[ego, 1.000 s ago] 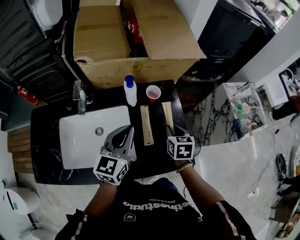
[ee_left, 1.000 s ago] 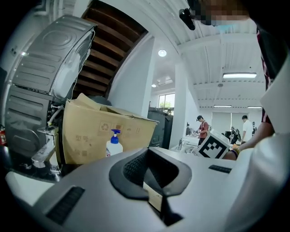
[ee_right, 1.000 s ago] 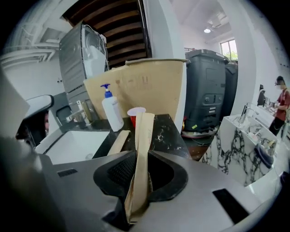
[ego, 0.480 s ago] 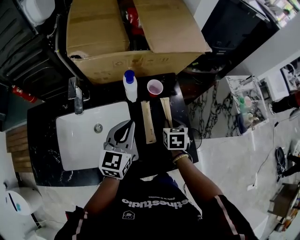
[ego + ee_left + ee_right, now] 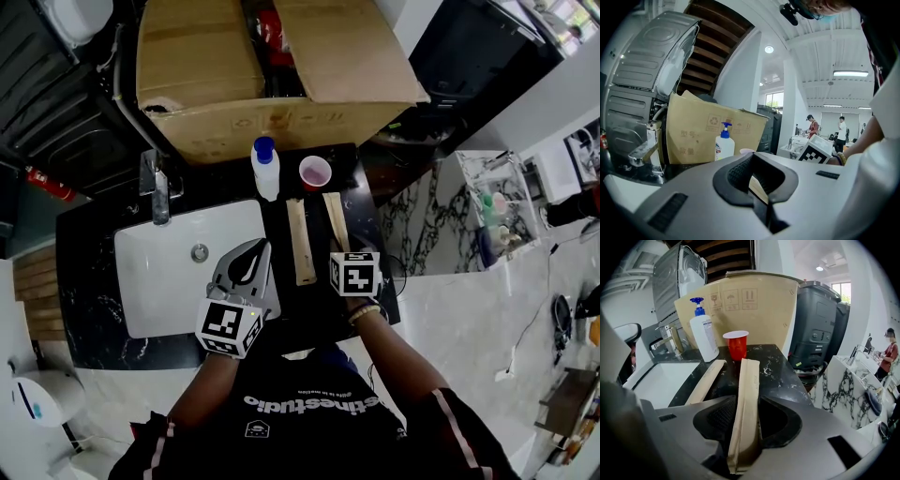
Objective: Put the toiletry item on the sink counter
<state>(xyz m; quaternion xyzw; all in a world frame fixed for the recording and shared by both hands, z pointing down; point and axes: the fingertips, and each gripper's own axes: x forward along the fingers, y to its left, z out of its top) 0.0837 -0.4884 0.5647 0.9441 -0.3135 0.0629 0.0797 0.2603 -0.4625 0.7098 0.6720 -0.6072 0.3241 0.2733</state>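
So the right gripper [image 5: 744,420] is letting its jaws open around the long brown paper pack [image 5: 747,390], which lies on the black sink counter [image 5: 783,366] beside a second pack [image 5: 705,380], and the left gripper [image 5: 758,187] is clamped shut on nothing.

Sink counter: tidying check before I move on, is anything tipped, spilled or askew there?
Nothing stands out. The pump bottle and red cup stand upright, nothing is spilled, and the two paper packets lie roughly parallel. The right packet sits in the right gripper, whose jaws are opening.
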